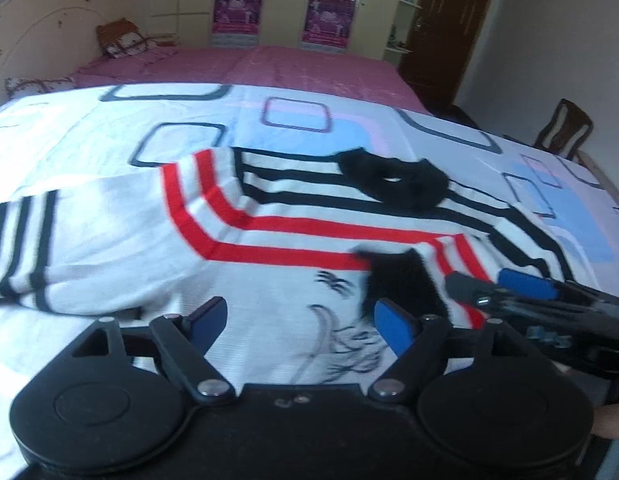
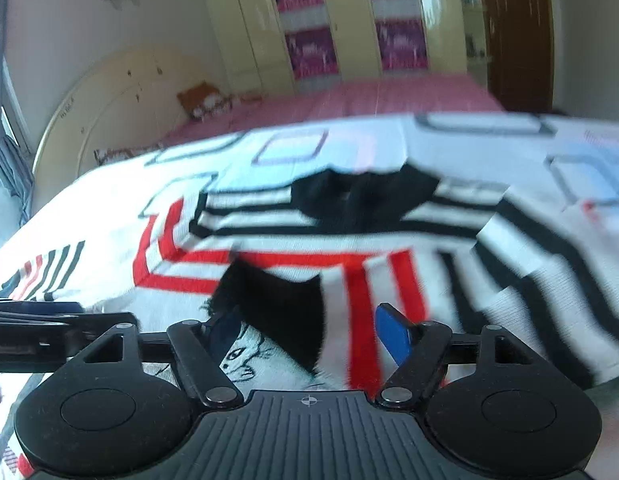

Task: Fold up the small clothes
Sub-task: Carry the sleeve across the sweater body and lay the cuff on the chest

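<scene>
Spreading wide apart, the left gripper [image 1: 303, 322] has its blue-padded fingers [image 1: 393, 326] low over the sweater [image 1: 269, 240], with nothing between them. The right gripper [image 2: 309, 330] is likewise wide open and grips nothing; whether its fingers [image 2: 393, 334] touch the cloth is unclear through the blur. The white sweater, striped red and black with a black collar [image 1: 393, 182], lies spread flat on the bed [image 1: 309, 68], its printed front directly under and ahead of both grippers. In the left view, the right gripper's fingers reach in from the right, beside a black patch [image 1: 401, 284].
</scene>
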The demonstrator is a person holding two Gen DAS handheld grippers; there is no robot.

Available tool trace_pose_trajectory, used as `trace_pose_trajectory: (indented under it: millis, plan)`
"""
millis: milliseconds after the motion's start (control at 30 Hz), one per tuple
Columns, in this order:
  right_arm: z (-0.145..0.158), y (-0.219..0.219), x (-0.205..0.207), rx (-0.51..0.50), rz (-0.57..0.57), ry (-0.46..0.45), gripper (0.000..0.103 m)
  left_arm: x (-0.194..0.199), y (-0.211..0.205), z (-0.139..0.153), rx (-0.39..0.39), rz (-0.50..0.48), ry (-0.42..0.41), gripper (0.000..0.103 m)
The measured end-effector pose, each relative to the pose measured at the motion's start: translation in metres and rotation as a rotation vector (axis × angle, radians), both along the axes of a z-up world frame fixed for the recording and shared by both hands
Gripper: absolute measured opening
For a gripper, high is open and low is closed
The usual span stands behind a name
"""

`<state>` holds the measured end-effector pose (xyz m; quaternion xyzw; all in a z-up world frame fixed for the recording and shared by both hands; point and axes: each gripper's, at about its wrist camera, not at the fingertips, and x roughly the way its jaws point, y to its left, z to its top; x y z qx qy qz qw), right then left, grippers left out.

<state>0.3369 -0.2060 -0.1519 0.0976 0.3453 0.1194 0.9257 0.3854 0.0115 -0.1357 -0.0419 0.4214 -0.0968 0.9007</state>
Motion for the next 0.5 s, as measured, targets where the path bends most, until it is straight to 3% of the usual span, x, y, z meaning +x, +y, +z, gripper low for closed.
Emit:
trace_pose_trajectory:
  millis: [200, 267, 400, 500]
  plan:
    - [0.017, -0.056, -0.037, -0.082, -0.124, -0.025, 0.073, 0.014, -0.032, -0.023, -0.066, -0.068, 0.079, 0.072]
    - [0.016, -0.079, -0.051, -0.100, -0.178, -0.018, 0.073, 0.019, -0.039, -0.031, -0.082, -0.073, 0.093, 0.060]
    - [0.004, -0.114, -0.068, -0.133, -0.271, 0.022, 0.073, 0.030, -0.051, -0.044, -0.095, -0.067, 0.086, 0.056]
    - [0.001, -0.136, -0.075, -0.099, -0.334, 0.041, 0.073, 0.035, -0.053, -0.047, -0.133, -0.071, 0.056, 0.035]
